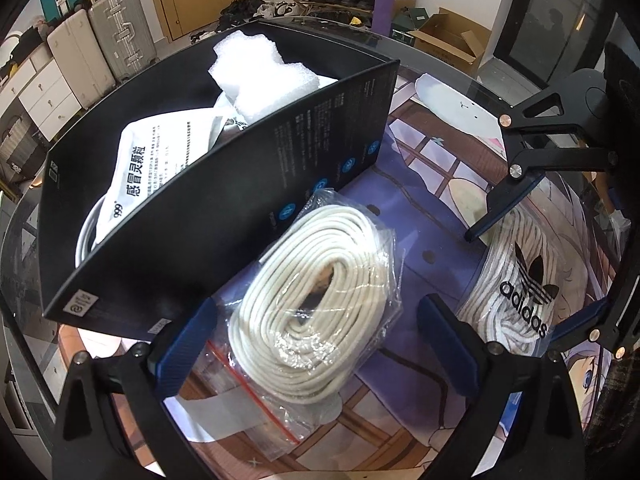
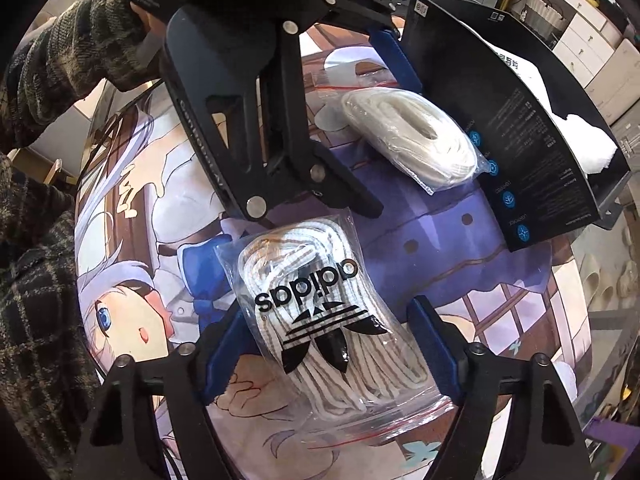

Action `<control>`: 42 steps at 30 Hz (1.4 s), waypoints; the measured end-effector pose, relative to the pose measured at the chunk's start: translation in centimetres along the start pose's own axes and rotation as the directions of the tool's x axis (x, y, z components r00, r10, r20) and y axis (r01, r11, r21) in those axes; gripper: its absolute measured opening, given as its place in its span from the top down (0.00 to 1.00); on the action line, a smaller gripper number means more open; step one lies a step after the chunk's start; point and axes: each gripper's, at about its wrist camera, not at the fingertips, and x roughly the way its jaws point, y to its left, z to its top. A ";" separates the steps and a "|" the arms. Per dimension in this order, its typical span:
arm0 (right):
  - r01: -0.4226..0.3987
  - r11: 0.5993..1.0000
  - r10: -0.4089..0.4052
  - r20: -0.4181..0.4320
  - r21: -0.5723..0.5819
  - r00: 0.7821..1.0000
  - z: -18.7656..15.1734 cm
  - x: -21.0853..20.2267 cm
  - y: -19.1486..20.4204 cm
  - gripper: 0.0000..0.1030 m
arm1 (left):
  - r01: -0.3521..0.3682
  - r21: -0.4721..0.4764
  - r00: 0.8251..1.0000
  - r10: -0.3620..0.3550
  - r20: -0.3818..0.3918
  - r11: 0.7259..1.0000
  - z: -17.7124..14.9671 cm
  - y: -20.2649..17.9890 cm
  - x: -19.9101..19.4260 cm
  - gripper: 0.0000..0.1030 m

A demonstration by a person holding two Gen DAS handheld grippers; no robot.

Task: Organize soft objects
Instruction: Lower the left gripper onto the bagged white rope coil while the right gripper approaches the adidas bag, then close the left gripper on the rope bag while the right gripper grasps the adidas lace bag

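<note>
A clear zip bag of coiled white cord (image 1: 316, 292) lies on the mat beside the black box (image 1: 224, 200). My left gripper (image 1: 318, 340) stands open astride it, pads apart from the plastic. A second clear bag, of white laces with a black Adidas logo (image 2: 320, 320), lies to the right. My right gripper (image 2: 324, 340) points steeply down over it with both blue pads against the bag's sides. The box holds white foam (image 1: 256, 68), a white printed pouch (image 1: 160, 160) and a grey cable (image 1: 86, 236). The right wrist view also shows the left gripper (image 2: 396, 148) over the cord bag (image 2: 416, 140).
Both bags rest on a printed cartoon mat (image 1: 432, 200) covering a round glass table (image 1: 440, 68). A plaid sleeve (image 2: 68, 52) reaches in at the left. Suitcases (image 1: 100, 48), a white drawer unit (image 1: 44, 96) and an open cardboard carton (image 1: 452, 40) stand on the floor beyond.
</note>
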 end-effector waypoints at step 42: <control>0.029 0.894 -0.092 0.120 0.446 0.989 -6.4 -5.3 -7.5 0.59 | -0.062 -0.209 0.992 0.084 0.098 0.976 -2.9 0.6 -3.3 0.79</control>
